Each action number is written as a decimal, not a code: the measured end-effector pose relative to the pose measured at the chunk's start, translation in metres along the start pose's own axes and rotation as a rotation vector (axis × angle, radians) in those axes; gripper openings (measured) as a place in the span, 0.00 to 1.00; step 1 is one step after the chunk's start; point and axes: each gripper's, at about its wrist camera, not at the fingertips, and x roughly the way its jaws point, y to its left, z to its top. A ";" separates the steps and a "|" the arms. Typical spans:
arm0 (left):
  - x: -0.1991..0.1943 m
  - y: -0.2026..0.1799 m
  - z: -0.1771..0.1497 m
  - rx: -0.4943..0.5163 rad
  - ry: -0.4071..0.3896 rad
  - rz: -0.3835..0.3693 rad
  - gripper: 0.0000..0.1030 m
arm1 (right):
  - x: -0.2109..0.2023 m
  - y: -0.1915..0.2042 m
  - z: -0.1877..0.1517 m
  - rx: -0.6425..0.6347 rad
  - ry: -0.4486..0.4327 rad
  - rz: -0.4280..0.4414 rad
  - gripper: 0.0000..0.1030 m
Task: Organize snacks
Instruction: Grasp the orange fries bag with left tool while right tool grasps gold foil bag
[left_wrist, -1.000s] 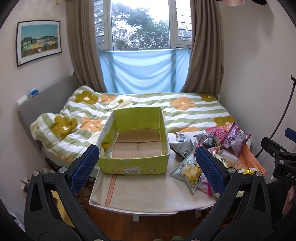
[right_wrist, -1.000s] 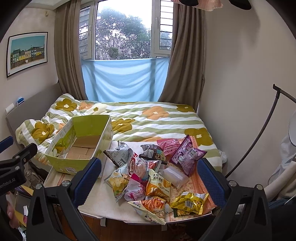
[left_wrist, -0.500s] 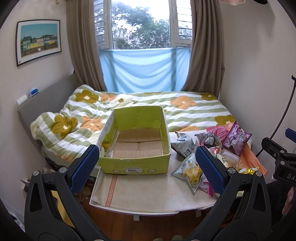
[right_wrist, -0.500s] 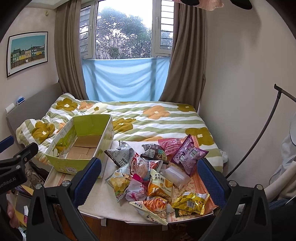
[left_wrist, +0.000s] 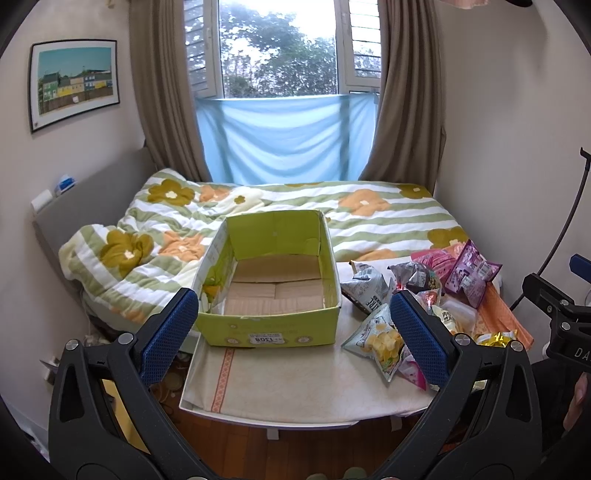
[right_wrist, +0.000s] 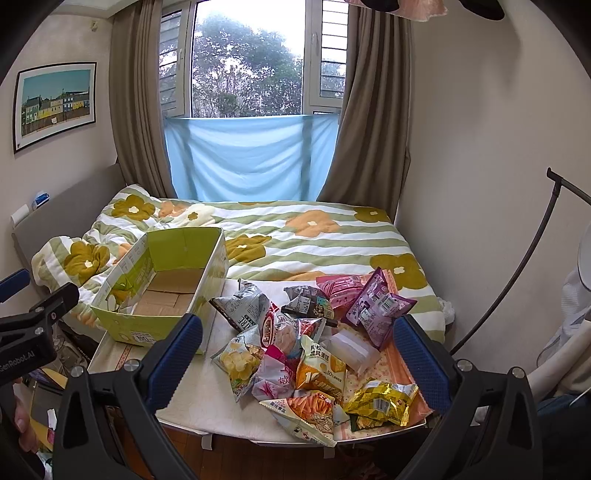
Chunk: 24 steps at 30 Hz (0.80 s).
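Observation:
An open green cardboard box (left_wrist: 271, 334) (right_wrist: 125, 328) stands empty on the left of a small cloth-covered table (left_wrist: 295, 384) (right_wrist: 199, 402). A pile of several snack bags (right_wrist: 306, 343) (left_wrist: 424, 295) lies on the table's right half, among them a purple bag (right_wrist: 376, 306), a yellow bag (right_wrist: 380, 400) and a chip bag (left_wrist: 380, 341). My left gripper (left_wrist: 293, 325) is open, held back from the table in front of the box. My right gripper (right_wrist: 297, 347) is open too, in front of the snack pile. Both hold nothing.
A bed with a flowered striped quilt (left_wrist: 369, 214) lies right behind the table. A window with brown curtains and a blue cloth (right_wrist: 251, 158) is beyond it. A black stand pole (right_wrist: 517, 266) leans at the right wall. Wood floor shows under the table's near edge.
Both views have crept slightly closer to the table. The box and the snacks lie as before, and both grippers stay open.

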 end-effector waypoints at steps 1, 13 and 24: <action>0.000 -0.001 0.000 0.001 0.001 -0.001 1.00 | 0.000 0.000 0.000 0.001 0.001 -0.001 1.00; 0.036 -0.025 -0.006 0.061 0.131 -0.186 1.00 | 0.006 -0.015 -0.017 0.020 0.060 -0.067 1.00; 0.102 -0.110 -0.060 0.111 0.337 -0.360 1.00 | 0.051 -0.078 -0.077 -0.017 0.212 -0.089 1.00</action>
